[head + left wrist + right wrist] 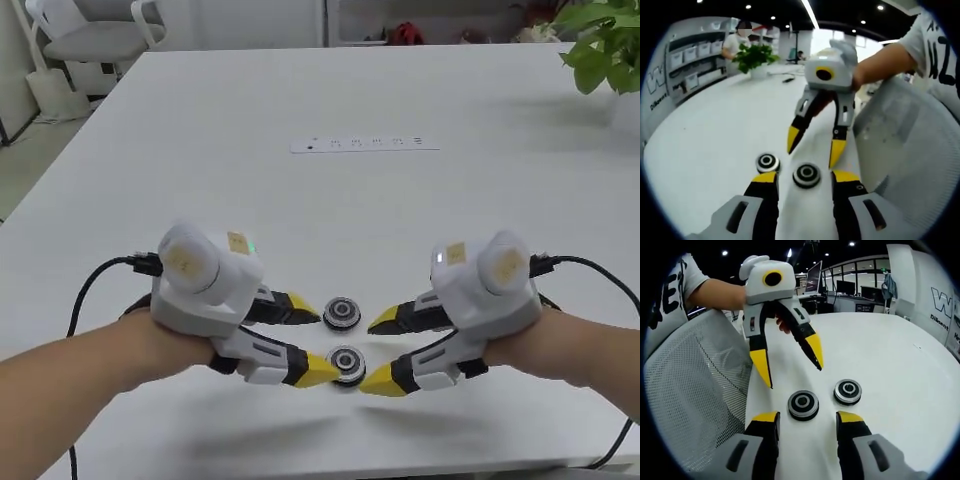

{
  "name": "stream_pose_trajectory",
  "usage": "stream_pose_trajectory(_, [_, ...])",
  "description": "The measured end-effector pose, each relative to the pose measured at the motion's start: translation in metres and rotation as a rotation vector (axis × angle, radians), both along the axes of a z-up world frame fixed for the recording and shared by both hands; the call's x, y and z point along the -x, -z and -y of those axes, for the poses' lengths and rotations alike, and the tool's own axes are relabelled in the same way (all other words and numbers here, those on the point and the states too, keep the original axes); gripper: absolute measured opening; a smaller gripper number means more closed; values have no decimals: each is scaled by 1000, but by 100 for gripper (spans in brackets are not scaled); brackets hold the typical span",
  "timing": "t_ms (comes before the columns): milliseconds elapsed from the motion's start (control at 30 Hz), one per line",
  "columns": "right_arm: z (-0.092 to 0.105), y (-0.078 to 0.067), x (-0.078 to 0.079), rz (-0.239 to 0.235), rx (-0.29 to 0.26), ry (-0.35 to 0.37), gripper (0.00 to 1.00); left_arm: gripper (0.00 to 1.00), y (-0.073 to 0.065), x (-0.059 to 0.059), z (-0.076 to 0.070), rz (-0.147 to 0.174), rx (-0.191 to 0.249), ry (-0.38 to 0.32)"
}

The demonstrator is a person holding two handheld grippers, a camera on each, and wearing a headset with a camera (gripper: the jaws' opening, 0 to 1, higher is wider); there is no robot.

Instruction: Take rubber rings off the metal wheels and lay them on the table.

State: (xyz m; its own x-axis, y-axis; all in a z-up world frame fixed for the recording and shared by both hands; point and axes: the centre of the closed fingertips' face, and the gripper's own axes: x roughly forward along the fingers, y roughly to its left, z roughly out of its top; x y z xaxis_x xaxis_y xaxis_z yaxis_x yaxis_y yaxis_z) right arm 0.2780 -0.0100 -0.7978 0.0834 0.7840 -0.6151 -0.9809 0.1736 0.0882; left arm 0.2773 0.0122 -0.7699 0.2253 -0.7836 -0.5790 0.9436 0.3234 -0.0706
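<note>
You have not started the real work yet: on the table (420, 210), nothing has been stripped and no loose ring lies anywhere on the white top. All of the task is left.

Your left gripper (310, 340) is spread wide and holds nothing. Its tips sit just left of the wheels, the near tip right beside the near wheel (346, 361). Your right gripper (380, 352) is also wide open and empty, with its tips just right of the same pair. The two grippers face each other. In both gripper views the near wheel lies just ahead of the open jaws, in line with the gap between them.

The far wheel (341, 313) lies flat just beyond the near one, close but apart. Both are at the near edge of the table, in the middle.

The rings (796, 176) are the black bands on the wheels, and both look fully seated.

The count is one table, two grippers, two wheels and two rings that I can make out, one per wheel. So you have two rings to pull and lay down, and I judge the near wheel is the one you are lined up for.
</note>
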Motion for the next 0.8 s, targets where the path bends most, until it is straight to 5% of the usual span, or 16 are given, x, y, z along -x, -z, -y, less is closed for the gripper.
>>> stream_pose_trajectory(800, [3,7,4,-26,4,1,42,25,16,5,19,-21,-27,19])
